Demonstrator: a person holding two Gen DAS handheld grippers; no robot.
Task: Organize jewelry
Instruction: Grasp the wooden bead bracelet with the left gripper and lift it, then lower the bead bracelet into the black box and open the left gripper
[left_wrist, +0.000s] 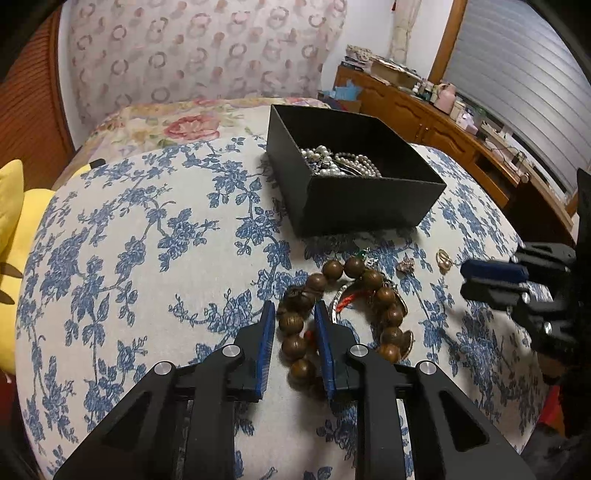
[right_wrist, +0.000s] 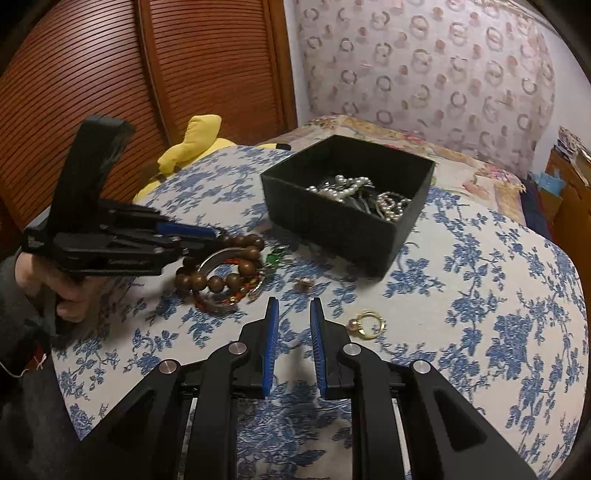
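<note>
A brown wooden bead bracelet lies on the blue floral cloth, over a silver bangle and a red cord. My left gripper is open, its fingers either side of the bracelet's left beads; it also shows in the right wrist view. My right gripper is open and empty above the cloth; it shows in the left wrist view. A black box holds pearl necklaces. A gold ring and a small pinkish piece lie loose on the cloth.
A yellow plush toy sits at the far left edge of the cloth-covered surface. A floral bed and patterned headboard stand behind. A wooden dresser with clutter runs along the right. Louvred wooden doors stand at the left.
</note>
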